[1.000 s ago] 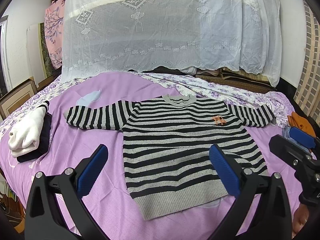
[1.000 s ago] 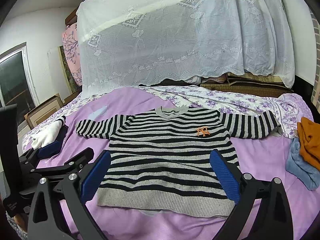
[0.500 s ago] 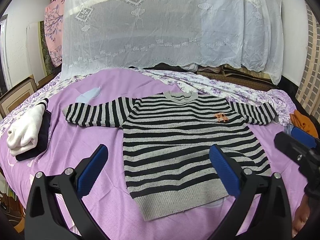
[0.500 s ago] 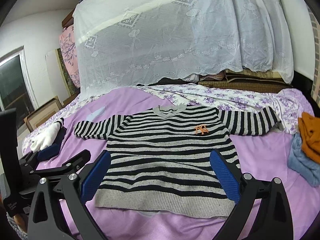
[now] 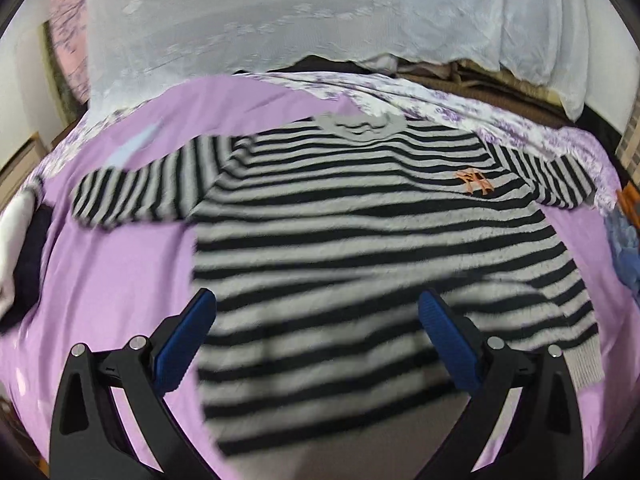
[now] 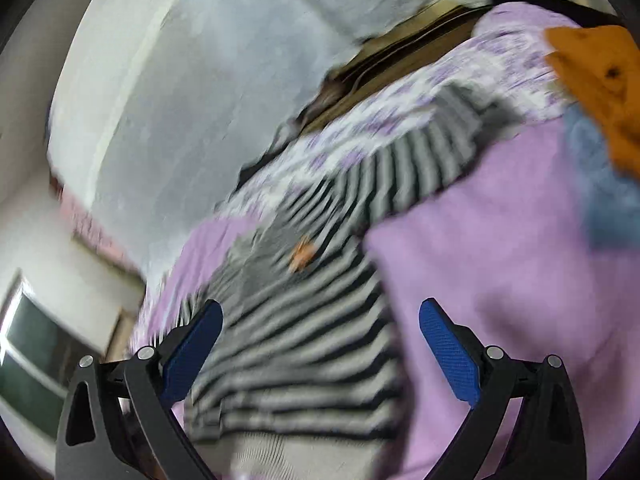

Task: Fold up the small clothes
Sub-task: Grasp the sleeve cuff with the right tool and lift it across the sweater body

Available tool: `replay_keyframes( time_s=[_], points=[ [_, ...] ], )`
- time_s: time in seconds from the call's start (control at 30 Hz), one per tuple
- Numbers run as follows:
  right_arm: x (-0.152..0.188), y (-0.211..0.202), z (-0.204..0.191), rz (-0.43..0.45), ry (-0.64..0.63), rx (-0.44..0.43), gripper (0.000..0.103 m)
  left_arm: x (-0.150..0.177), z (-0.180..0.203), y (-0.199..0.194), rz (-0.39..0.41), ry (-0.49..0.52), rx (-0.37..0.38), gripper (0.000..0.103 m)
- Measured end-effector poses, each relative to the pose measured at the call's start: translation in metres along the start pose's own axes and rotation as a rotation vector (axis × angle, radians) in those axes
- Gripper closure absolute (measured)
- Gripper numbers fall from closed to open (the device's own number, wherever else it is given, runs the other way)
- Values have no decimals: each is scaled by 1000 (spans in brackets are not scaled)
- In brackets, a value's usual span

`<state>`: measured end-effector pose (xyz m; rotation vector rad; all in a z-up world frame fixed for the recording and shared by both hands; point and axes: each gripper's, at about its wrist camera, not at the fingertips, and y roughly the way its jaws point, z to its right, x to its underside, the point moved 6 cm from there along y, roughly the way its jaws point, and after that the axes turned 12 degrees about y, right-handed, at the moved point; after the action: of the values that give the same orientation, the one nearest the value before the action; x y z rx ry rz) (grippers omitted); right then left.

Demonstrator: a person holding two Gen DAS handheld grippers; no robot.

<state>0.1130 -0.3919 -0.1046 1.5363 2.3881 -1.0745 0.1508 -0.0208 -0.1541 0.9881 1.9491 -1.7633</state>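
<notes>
A black-and-grey striped sweater (image 5: pixel 360 248) with an orange chest logo (image 5: pixel 474 181) lies flat, front up, on the purple bedsheet (image 5: pixel 112 280), sleeves spread. My left gripper (image 5: pixel 316 340) is open and empty, low over the sweater's lower body near the hem. In the right wrist view the picture is tilted and blurred; the sweater (image 6: pixel 304 336) and its right sleeve (image 6: pixel 420 172) show there. My right gripper (image 6: pixel 320 344) is open and empty over the sweater's lower right side.
A white and dark folded pile (image 5: pixel 20 248) lies at the left of the bed. Orange clothes (image 6: pixel 600 92) and blue clothes (image 6: pixel 600 184) lie at the right. A white lace cover (image 5: pixel 320 12) hangs over things behind the bed.
Both grippers have dropped and moved forward close over the sweater. The right gripper has also rolled and swung to the right, blurring its view. Both stay open.
</notes>
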Motion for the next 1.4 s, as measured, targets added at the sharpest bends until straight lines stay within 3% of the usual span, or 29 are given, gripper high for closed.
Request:
replay_keyframes(
  time_s=[0.2, 0.4, 0.53, 0.67, 0.83, 0.9, 0.97, 1.03, 1.07, 1.1, 1.13, 1.27, 1.33, 1.4],
  points=[
    [-53, 25, 28, 39, 94, 30, 6, -56, 12, 31, -7, 35, -23, 4],
    [-83, 64, 53, 41, 196, 45, 29, -103, 45, 58, -39, 29, 43, 4],
    [-105, 85, 74, 92, 280, 104, 30, -132, 87, 82, -58, 90, 33, 4],
    [-128, 100, 94, 152, 355, 165, 30, -154, 115, 116, -103, 66, 63, 4],
    [-158, 109, 111, 242, 398, 175, 30, -148, 142, 172, -198, 79, 54, 4],
    [-165, 109, 114, 295, 366, 198, 31, -139, 144, 184, -197, 75, 69, 4],
    [-167, 108, 118, 347, 318, 222, 47, -139, 141, 181, -183, 52, 91, 4],
    [-168, 109, 119, 365, 286, 223, 71, -138, 142, 182, -176, 59, 92, 4],
    [-169, 108, 119, 370, 276, 217, 76, -138, 143, 181, -168, 63, 85, 4],
    [-170, 104, 115, 384, 258, 196, 91, -138, 143, 181, -165, 67, 80, 4],
    [-171, 100, 111, 401, 242, 192, 95, -138, 144, 181, -162, 71, 78, 4],
    [-172, 77, 81, 482, 106, 156, 95, -136, 143, 179, -158, 66, 93, 4],
    [-172, 76, 70, 488, 37, 185, 95, -135, 143, 179, -155, 69, 94, 4],
    [-174, 82, 78, 474, 46, 227, 95, -135, 143, 178, -154, 74, 100, 4]
  ],
)
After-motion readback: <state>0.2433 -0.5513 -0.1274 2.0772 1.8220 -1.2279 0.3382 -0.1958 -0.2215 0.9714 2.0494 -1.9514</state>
